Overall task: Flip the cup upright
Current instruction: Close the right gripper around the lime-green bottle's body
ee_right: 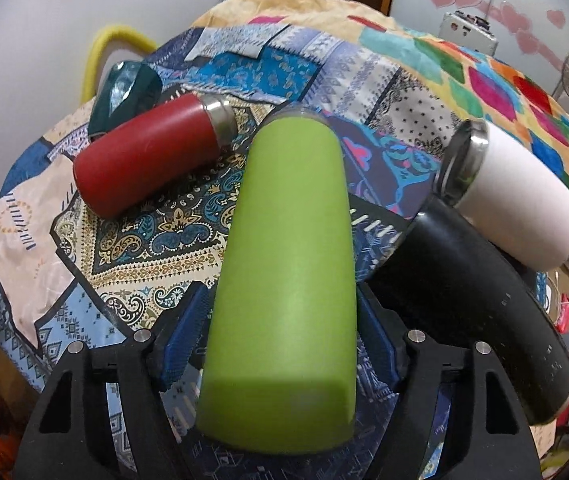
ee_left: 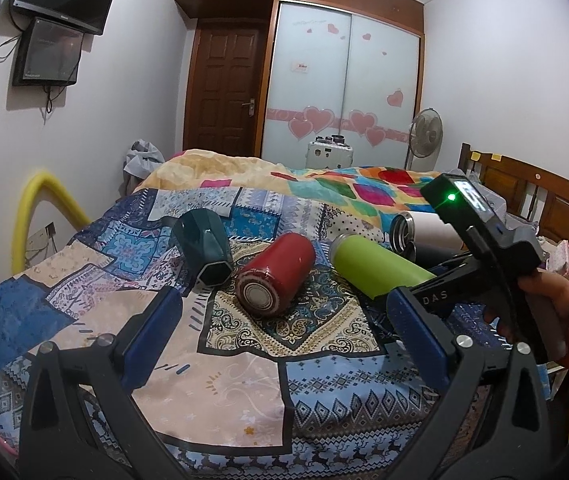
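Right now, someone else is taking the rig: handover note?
Right hand-held gripper: its blue pads straddle the lime-green metal cup, which lies on its side on the patchwork bedspread; firm contact unclear.
Left hand-held gripper: open, empty, short of the red metal cup.
Red, dark-teal faceted, white and black cups also lie flat.
Done: none upright. Left: stand green up.

Five cups lie on their sides on the bed (ee_left: 84,320). From left to right in the left wrist view: faceted cup (ee_left: 202,246), second cup (ee_left: 274,276), third cup (ee_left: 376,266), then two more behind it (ee_left: 424,232). The right claw (ee_right: 282,332) straddles the third cup's base end.
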### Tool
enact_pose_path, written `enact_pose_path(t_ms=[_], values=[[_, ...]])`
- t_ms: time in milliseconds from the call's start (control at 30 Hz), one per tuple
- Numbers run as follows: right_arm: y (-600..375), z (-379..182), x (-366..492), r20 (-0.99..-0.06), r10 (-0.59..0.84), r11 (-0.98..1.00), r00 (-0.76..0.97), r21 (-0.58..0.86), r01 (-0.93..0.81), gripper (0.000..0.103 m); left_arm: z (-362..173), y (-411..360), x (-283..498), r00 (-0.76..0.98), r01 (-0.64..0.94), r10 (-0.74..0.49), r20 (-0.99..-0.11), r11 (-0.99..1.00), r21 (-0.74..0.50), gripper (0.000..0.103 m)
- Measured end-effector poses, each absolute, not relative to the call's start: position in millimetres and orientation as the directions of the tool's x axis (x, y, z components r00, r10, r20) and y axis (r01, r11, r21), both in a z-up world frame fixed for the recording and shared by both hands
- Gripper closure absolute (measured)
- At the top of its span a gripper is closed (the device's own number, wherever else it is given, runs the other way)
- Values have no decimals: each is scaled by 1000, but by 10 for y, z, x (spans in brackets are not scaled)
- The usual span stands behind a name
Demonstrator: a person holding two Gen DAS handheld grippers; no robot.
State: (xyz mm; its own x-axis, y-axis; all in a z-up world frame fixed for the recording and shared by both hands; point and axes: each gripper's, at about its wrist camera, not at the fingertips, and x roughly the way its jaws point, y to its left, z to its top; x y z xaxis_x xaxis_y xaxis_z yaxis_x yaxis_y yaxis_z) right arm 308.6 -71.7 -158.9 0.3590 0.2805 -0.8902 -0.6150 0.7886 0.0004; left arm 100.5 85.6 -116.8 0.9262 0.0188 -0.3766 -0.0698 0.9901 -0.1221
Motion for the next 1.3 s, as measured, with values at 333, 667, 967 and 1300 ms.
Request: enact_pose_path(t_ms=[333, 667, 967, 1300], values=[[-622, -1663, 3100, -900, 262, 784, 348, -12, -621, 39, -1247, 919, 1032, 916, -83, 16, -400, 985, -151, 0], [-726, -1559, 2986, -879, 309, 790, 363, 25, -613, 40, -1188, 853, 1029, 920, -68, 10, -391, 988, -135, 0], [-820, -1463, 2782, -867, 347, 778, 358, 53, -626, 42, -1092, 710, 933, 927, -50, 6, -375, 993, -108, 0], [-916, -1339, 2531, -843, 391, 763, 371, 72, -642, 42, -970, 603, 769, 935, -39, 7, -355, 996, -84, 0]])
